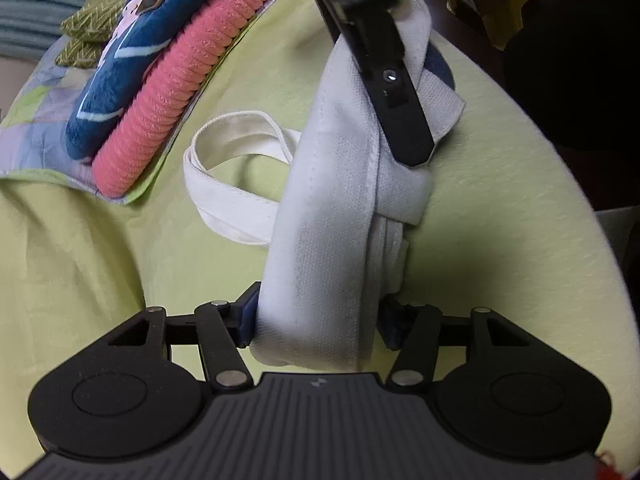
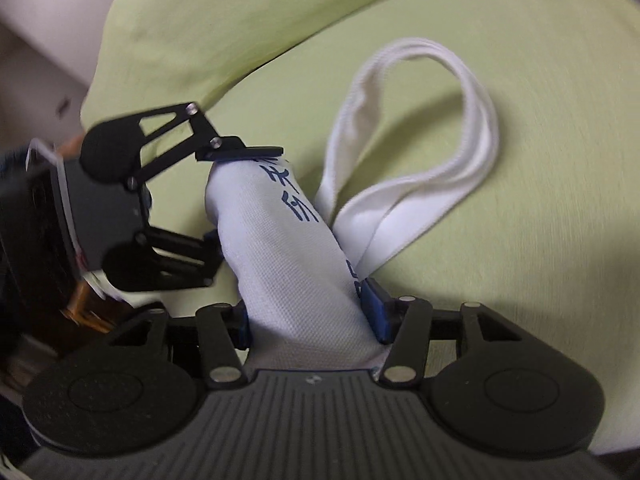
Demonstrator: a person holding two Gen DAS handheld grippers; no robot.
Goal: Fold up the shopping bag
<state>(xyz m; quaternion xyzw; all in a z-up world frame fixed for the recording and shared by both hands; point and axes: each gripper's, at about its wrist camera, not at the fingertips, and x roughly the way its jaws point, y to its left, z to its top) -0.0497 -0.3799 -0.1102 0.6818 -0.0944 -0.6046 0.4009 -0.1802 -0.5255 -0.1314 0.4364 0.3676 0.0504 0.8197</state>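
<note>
The white cloth shopping bag [image 1: 328, 216] is folded into a long narrow roll, held up between both grippers above the pale green sheet [image 1: 120, 264]. My left gripper [image 1: 316, 320] is shut on one end of the roll. My right gripper [image 2: 312, 320] is shut on the other end; blue printed characters show on the bag [image 2: 288, 248] there. The bag's white handles [image 1: 224, 184] hang out to the side and rest on the sheet, and also show in the right wrist view [image 2: 432, 160]. Each gripper shows in the other's view: the right [image 1: 384, 60], the left [image 2: 224, 200].
A pink ribbed towel [image 1: 184, 84] and a blue patterned cloth [image 1: 132, 56] lie stacked on a patterned sheet at the back left. A cardboard box [image 1: 504, 0] and dark shapes stand at the far right past the bed edge.
</note>
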